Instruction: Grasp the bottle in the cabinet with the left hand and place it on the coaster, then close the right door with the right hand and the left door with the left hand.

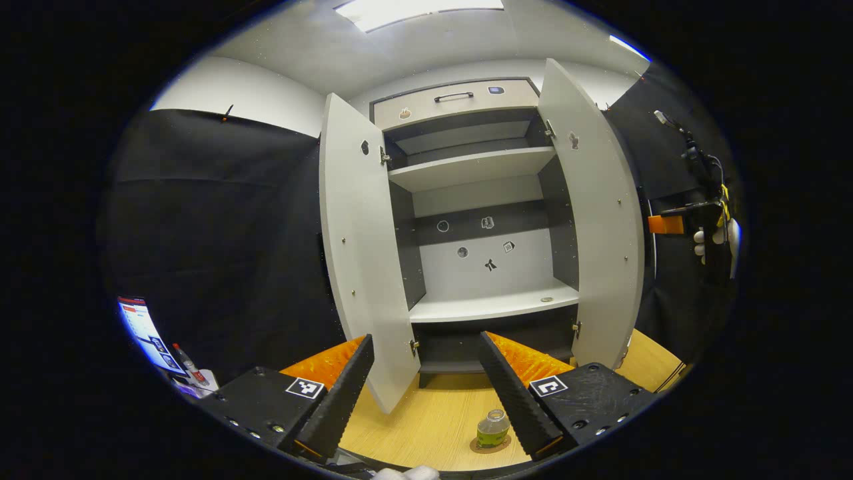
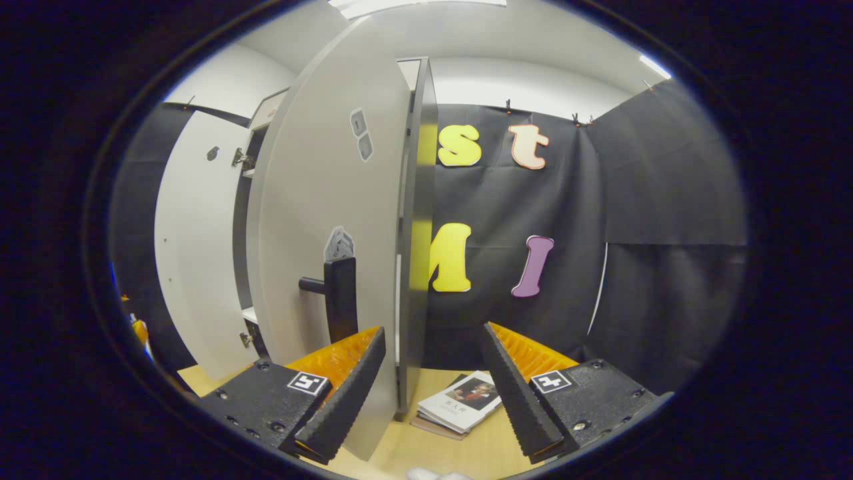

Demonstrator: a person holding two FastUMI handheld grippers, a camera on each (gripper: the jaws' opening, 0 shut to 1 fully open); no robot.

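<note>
Bottle (image 1: 493, 427) is sitting on coaster (image 1: 490, 445) at six o'clock, beside the left gripper (image 1: 426, 393), jaws wide and empty. The right gripper (image 2: 433, 393), jaws also wide and empty, is straddling the right door (image 2: 320, 220) edge at twelve o'clock; closing it likely comes next.

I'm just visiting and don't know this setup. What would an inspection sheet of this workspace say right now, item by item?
Surface: light wooden tabletop, cabinet standing on it.
Job's things: bottle upright on the round coaster in front of the cabinet; left door and right door both open; shelves bare.
Clutter: booklets stacked on the table beyond the right door; a marker pen and a lit screen at the left gripper view's left edge.
Grippers: left gripper open, holding nothing; right gripper open, beside the right door's edge, near its handle.
Cables: a thin cable at the table's right edge.
Surroundings: black cloth wall, white ceiling with light panel.
</note>
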